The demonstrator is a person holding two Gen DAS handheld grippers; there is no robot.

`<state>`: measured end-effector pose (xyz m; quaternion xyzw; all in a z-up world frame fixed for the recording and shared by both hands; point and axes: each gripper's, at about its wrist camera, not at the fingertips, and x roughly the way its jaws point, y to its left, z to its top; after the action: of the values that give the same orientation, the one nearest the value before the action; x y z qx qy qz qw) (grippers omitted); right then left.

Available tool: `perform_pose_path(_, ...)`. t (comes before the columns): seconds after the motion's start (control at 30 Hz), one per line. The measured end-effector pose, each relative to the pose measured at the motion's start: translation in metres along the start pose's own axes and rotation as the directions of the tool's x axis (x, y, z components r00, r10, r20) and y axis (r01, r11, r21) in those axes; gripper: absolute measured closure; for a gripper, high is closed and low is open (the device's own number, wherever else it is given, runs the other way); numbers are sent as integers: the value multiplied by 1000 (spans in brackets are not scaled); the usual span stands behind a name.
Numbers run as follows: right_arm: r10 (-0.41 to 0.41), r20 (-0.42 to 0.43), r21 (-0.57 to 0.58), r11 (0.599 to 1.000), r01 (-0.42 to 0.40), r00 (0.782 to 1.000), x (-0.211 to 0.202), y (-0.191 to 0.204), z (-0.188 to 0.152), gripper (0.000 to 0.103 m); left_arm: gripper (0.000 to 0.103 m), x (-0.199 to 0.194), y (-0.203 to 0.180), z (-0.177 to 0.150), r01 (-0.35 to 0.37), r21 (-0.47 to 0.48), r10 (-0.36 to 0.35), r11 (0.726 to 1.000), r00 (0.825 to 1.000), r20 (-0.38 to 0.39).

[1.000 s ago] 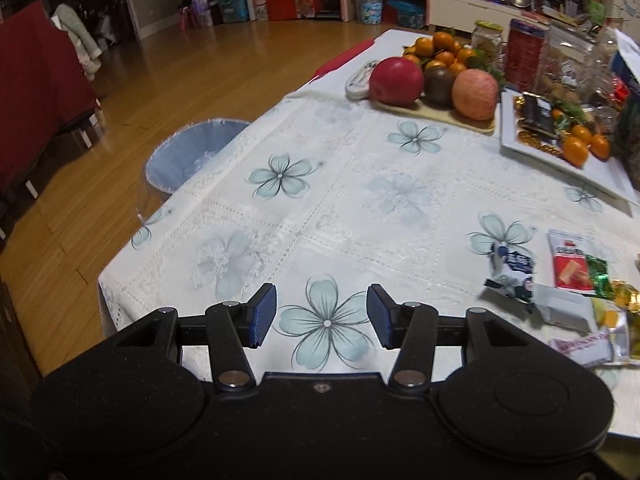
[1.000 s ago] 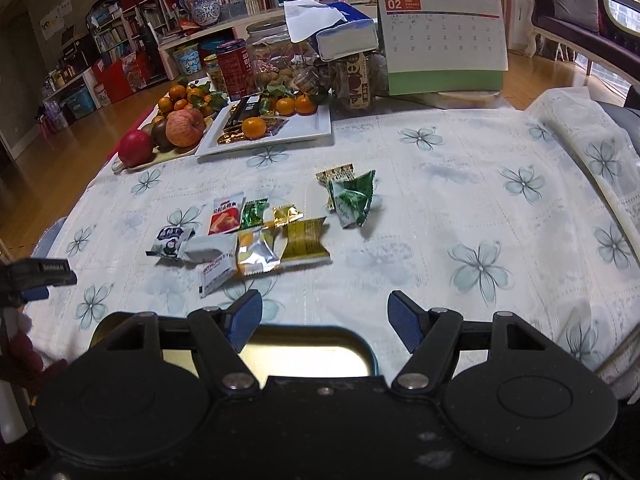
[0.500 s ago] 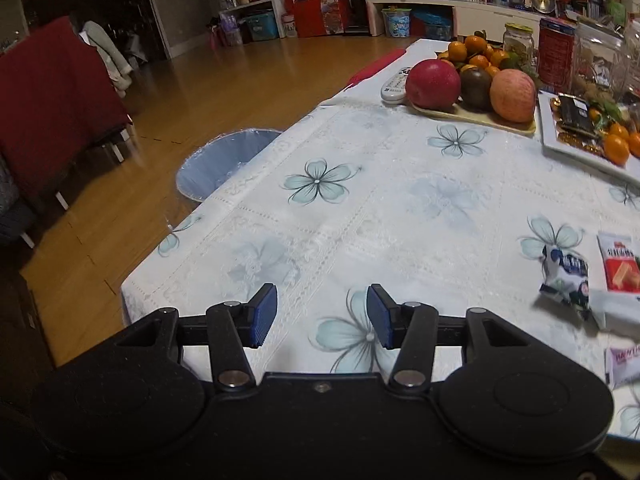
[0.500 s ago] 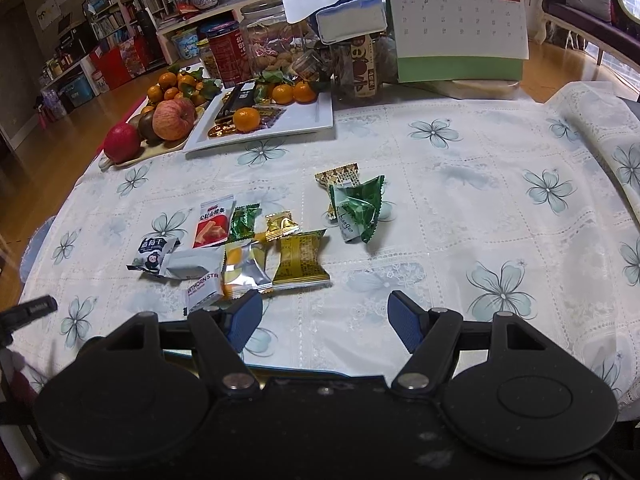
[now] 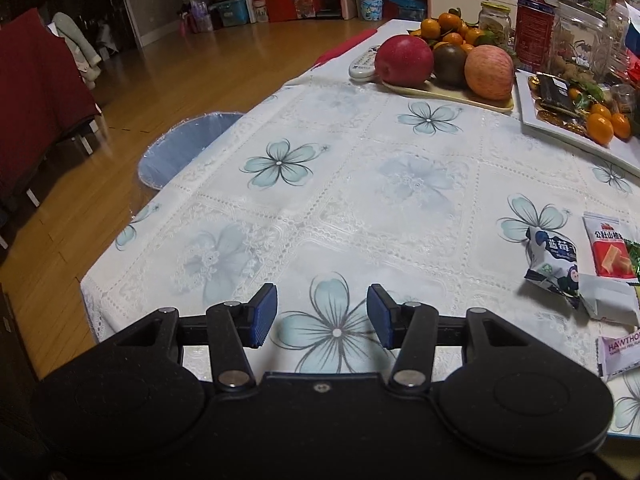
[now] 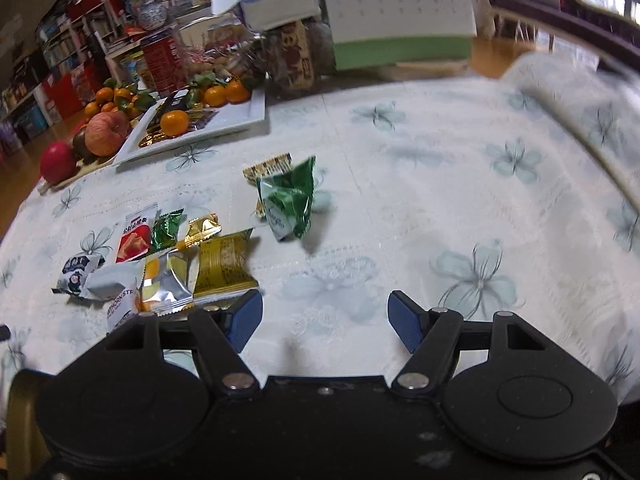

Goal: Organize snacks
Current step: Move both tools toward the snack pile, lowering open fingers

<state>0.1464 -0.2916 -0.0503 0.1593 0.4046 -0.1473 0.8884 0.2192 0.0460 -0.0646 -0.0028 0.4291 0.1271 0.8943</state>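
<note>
Several small snack packets lie on the flowered tablecloth [image 6: 400, 208]. In the right wrist view a gold packet [image 6: 224, 268], a silver one [image 6: 168, 284], a red one [image 6: 134, 238] and a blue-and-white one [image 6: 76, 272] cluster at the left. A green packet [image 6: 290, 200] lies apart, farther back. My right gripper [image 6: 325, 326] is open and empty, low over the cloth just right of the gold packet. In the left wrist view the blue-and-white packet [image 5: 554, 258] and red packet [image 5: 608, 248] sit at the right edge. My left gripper [image 5: 322, 316] is open and empty near the table's corner.
A board of apples [image 5: 448, 92] and a white plate [image 5: 560, 128] with oranges and sweets stand at the back, with jars and a desk calendar [image 6: 400, 12] behind. A blue bin [image 5: 184, 148] stands on the floor by the table. A gold tin's rim [image 6: 18, 408] shows at bottom left.
Both grippers have moved forward and lower over the table. The snack cluster now lies closer to the right gripper's left finger. Both stay open and empty.
</note>
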Motion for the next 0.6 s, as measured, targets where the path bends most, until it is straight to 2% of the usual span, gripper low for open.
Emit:
perform_pose_path(0.07, 11, -16, 17, 1000, -11, 1000, 4, -2, -4, 30, 46, 3, -2, -2, 8, 10, -8, 1000, 1000, -19)
perform_pose_path(0.3, 4, -28, 19, 1000, -4, 1000, 10, -2, -10, 30, 46, -1, -6, -7, 8, 39, -7, 999, 1000, -15)
perform_pose_path(0.43, -18, 5, -39, 999, 18, 1000, 3, -1, -11, 30, 46, -5, -6, -10, 35, 27, -34, 999, 999, -34)
perform_pose_path(0.6, -24, 13, -79, 997, 25, 1000, -2, -2, -14, 30, 46, -12, -12, -20, 38, 65, -36, 997, 998, -43)
